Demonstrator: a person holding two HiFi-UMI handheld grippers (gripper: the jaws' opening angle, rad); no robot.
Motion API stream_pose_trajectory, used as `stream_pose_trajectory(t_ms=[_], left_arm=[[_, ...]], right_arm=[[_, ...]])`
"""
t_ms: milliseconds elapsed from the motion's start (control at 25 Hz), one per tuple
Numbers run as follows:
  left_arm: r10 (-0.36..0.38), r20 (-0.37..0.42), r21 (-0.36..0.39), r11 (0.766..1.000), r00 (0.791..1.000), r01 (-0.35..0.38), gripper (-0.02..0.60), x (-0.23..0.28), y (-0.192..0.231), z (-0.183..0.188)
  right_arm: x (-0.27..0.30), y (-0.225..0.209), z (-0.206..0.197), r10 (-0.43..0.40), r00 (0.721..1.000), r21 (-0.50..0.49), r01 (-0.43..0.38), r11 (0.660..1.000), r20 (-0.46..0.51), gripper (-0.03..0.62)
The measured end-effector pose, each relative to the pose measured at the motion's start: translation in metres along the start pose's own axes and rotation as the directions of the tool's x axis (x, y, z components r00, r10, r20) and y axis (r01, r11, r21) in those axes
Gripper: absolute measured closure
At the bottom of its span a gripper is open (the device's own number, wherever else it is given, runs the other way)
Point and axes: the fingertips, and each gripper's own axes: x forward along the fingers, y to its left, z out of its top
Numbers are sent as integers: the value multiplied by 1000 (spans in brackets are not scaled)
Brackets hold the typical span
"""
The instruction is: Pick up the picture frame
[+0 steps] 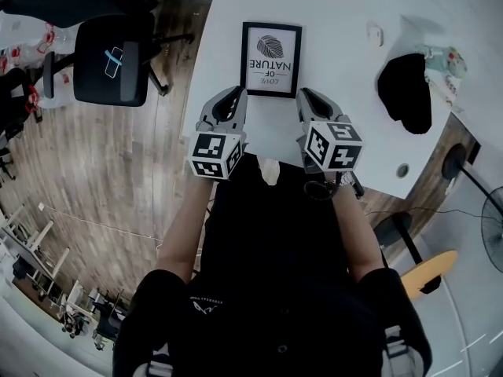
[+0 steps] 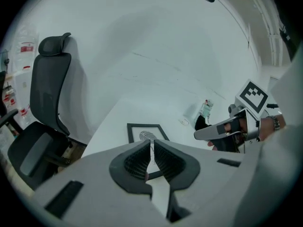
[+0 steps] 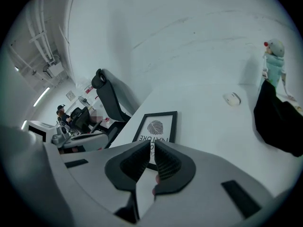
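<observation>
A black picture frame (image 1: 271, 59) with a leaf print lies flat on the white table (image 1: 346, 69), just ahead of both grippers. My left gripper (image 1: 237, 94) hovers at the frame's near left corner and my right gripper (image 1: 303, 94) at its near right corner, both clear of it. In the left gripper view the frame (image 2: 144, 132) shows beyond the jaws (image 2: 152, 142), whose tips all but meet with nothing between them. In the right gripper view the frame (image 3: 158, 126) lies straight ahead of the jaws (image 3: 152, 143). A narrow slit shows between those tips and nothing is gripped.
A black office chair (image 1: 114, 57) stands on the wood floor left of the table. A black cloth heap (image 1: 405, 93), a small white object (image 1: 375, 34) and a pale figurine (image 1: 444, 61) sit on the table's right side. The table's near edge runs under my hands.
</observation>
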Motion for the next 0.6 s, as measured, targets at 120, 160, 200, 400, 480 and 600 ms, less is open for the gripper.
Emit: stream_pose_trajectory(t_ms=[120,160,200,400,480,600], left_arm=[[9,-44,-16,1000,999,-10,567,9,7,-12],[8,-56,-31,999,998,-9,549,12,8,-16],[7,-66,-48,999,998,-10,536,16,10,-20],[22,-116,-63,998,993,-29,498,33,17,-34],[26,-139,-66,997,990,-36,488,40,20,-39],[43,-178,-75,996,983,-57,485,50,24,-46]], right_arm=[[11,-4,-5,4,1000,19,-4,1000,-28,550],[15,-6,-7,1,999,19,0,1000,-38,542],[19,-8,-10,-4,999,18,4,1000,-50,527],[42,-19,-29,-15,991,14,17,1000,-134,481],[50,-24,-35,-25,987,19,28,999,-159,471],[58,-31,-40,-43,982,28,49,998,-182,471]])
